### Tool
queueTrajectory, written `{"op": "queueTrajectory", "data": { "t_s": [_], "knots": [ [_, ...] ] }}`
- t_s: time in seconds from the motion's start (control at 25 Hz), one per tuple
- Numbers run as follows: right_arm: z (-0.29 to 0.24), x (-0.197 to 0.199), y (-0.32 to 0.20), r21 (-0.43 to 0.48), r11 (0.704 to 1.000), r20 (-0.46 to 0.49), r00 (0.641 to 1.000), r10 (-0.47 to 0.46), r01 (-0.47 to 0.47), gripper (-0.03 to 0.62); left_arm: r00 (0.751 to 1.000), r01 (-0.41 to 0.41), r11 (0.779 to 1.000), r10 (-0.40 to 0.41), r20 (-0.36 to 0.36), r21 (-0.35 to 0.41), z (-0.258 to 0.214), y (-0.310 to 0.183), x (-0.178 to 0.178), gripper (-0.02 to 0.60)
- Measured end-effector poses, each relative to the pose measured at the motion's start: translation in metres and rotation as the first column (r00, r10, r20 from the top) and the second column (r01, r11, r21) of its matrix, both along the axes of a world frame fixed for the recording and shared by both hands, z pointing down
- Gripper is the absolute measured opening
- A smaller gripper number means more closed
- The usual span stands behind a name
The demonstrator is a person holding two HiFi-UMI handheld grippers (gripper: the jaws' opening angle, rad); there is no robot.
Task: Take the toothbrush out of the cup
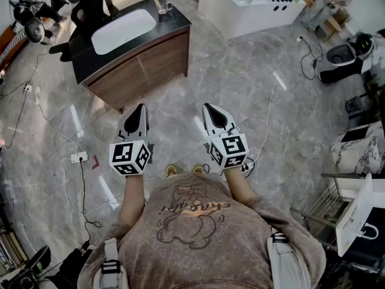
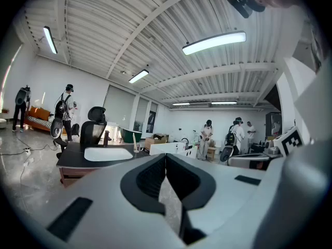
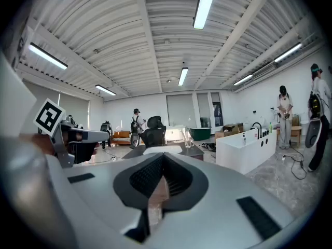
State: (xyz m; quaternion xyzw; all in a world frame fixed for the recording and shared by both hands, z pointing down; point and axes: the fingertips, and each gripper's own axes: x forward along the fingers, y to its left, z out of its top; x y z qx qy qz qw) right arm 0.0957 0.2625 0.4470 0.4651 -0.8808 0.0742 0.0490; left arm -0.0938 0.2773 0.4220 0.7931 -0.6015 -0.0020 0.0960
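A clear cup (image 1: 163,6) with a toothbrush in it stands on the back right corner of a dark vanity top (image 1: 174,23), beside a white sink (image 1: 123,31). The cup (image 2: 136,146) is small and far off in the left gripper view, and the cup (image 3: 188,140) shows small in the right gripper view too. I stand on the marble floor well short of the vanity. My left gripper (image 1: 140,108) (image 2: 165,157) and right gripper (image 1: 208,107) (image 3: 164,155) are held side by side, about level, both shut and holding nothing.
A wooden vanity cabinet (image 1: 144,65) faces me. A white bathtub (image 1: 246,5) stands at the back right. A black office chair (image 1: 90,2) sits behind the vanity. Cables and a power strip (image 1: 79,157) lie on the floor at my left. Several people stand far off.
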Motion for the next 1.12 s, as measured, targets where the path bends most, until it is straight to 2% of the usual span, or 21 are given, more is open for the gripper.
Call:
{"op": "queueTrajectory", "data": {
  "t_s": [0.2, 0.56, 1.12],
  "knots": [
    [0.003, -0.003, -0.003, -0.001, 1.000, -0.009, 1.000, 0.006, -0.006, 0.015, 1.000, -0.003, 1.000, 0.003, -0.003, 0.003, 0.000, -0.002, -0.003, 0.017],
    [0.005, -0.015, -0.009, -0.025, 1.000, 0.033, 0.999, 0.012, -0.011, 0.015, 1.000, -0.020, 1.000, 0.020, 0.005, -0.017, 0.006, -0.008, -0.016, 0.017],
    [0.008, -0.059, -0.009, -0.002, 0.998, 0.027, 0.998, 0.063, -0.063, 0.015, 0.991, -0.131, 0.991, 0.132, 0.009, -0.020, 0.019, -0.029, -0.050, 0.017]
  ]
}}
